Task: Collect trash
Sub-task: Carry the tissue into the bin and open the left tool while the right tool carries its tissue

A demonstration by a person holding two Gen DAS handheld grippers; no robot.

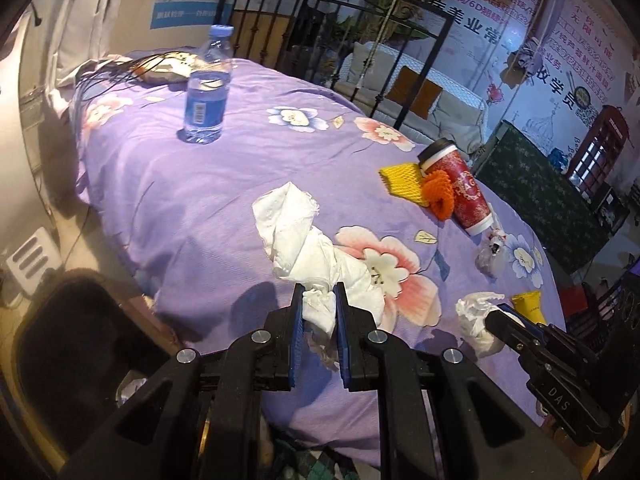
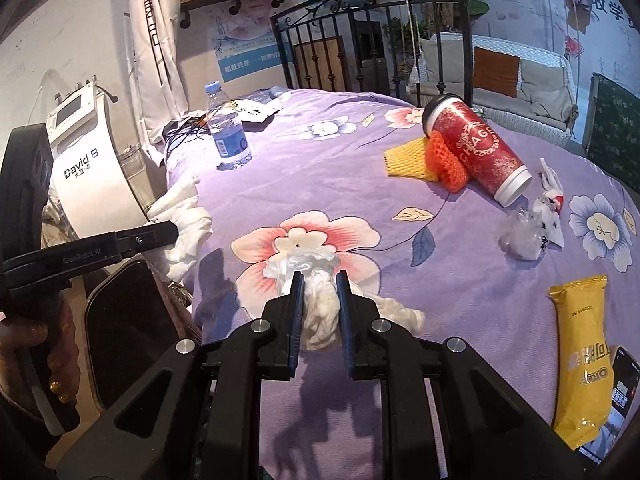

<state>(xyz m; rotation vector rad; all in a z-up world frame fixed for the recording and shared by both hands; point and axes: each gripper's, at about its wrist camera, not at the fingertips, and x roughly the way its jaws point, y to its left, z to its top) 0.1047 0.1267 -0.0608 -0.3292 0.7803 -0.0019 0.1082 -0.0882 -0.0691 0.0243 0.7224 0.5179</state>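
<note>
On the purple floral cloth (image 1: 192, 184), my left gripper (image 1: 318, 286) is shut on one end of a long white tissue (image 1: 296, 232) that trails away over the cloth. In the right wrist view the left gripper (image 2: 174, 230) comes in from the left, near the cloth's edge, with the long tissue (image 2: 188, 220) at its tip. My right gripper (image 2: 319, 276) is shut on a crumpled white tissue (image 2: 320, 312) over a pink flower print. The left wrist view shows the right gripper (image 1: 494, 314) at the right with that wad (image 1: 474, 320).
A red paper cup (image 2: 476, 148) lies on its side beside a yellow foam net (image 2: 408, 160) and an orange one (image 2: 448, 164). A water bottle (image 2: 228, 128) stands far left. A clear wrapper (image 2: 528, 232), a yellow snack bag (image 2: 580, 364) and a phone (image 2: 622, 384) lie right. A dark bin (image 2: 128, 332) sits below the left edge.
</note>
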